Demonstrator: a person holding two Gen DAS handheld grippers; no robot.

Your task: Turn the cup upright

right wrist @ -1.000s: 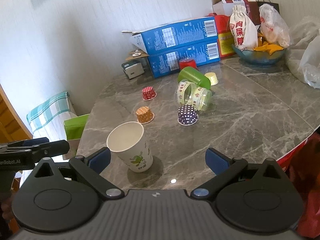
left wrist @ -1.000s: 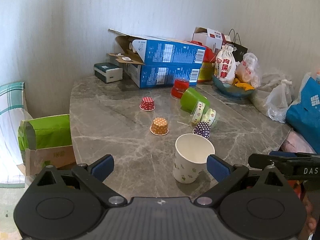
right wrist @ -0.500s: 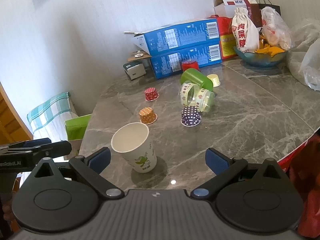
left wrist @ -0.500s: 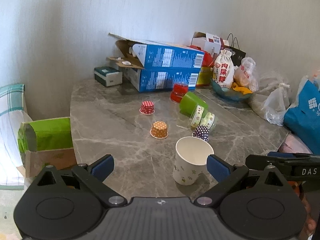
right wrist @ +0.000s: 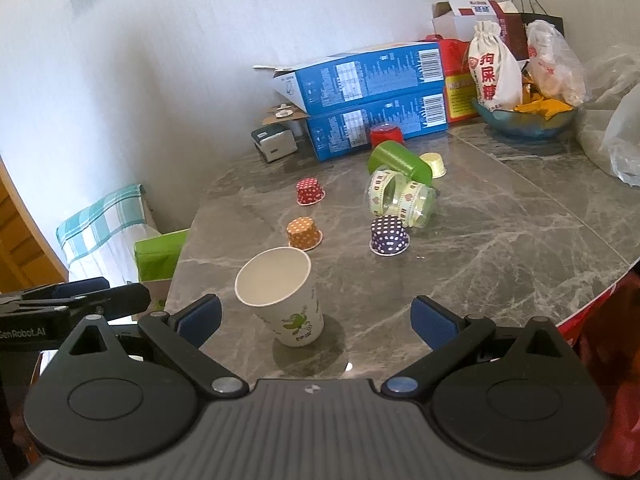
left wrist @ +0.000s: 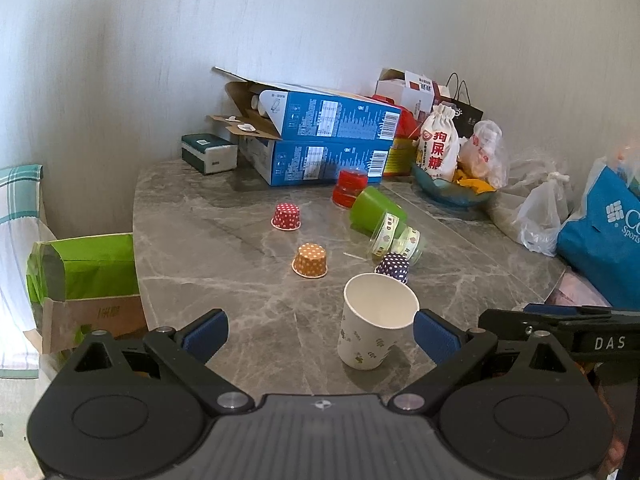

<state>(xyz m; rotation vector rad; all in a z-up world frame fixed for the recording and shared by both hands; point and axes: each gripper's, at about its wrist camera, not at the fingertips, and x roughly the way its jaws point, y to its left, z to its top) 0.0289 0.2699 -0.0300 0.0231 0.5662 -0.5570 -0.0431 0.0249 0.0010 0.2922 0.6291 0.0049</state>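
Both grippers (left wrist: 320,334) (right wrist: 316,318) seemingly farther back

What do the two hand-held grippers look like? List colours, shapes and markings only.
Both look alike: the left hand-held gripper and right hand-held gripper have matte black bodies with two round discs, angled black linkage arms with silver pivot pins, and blue fingertip pads. Seen from the side, one reads "DAS", the other "GenRobot.AI". No cables or sleeves are visible.

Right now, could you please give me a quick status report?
Left hand-held gripper open, empty. Right hand-held gripper open, empty. Paper cup upright on table, mouth up. Nothing blocking it.
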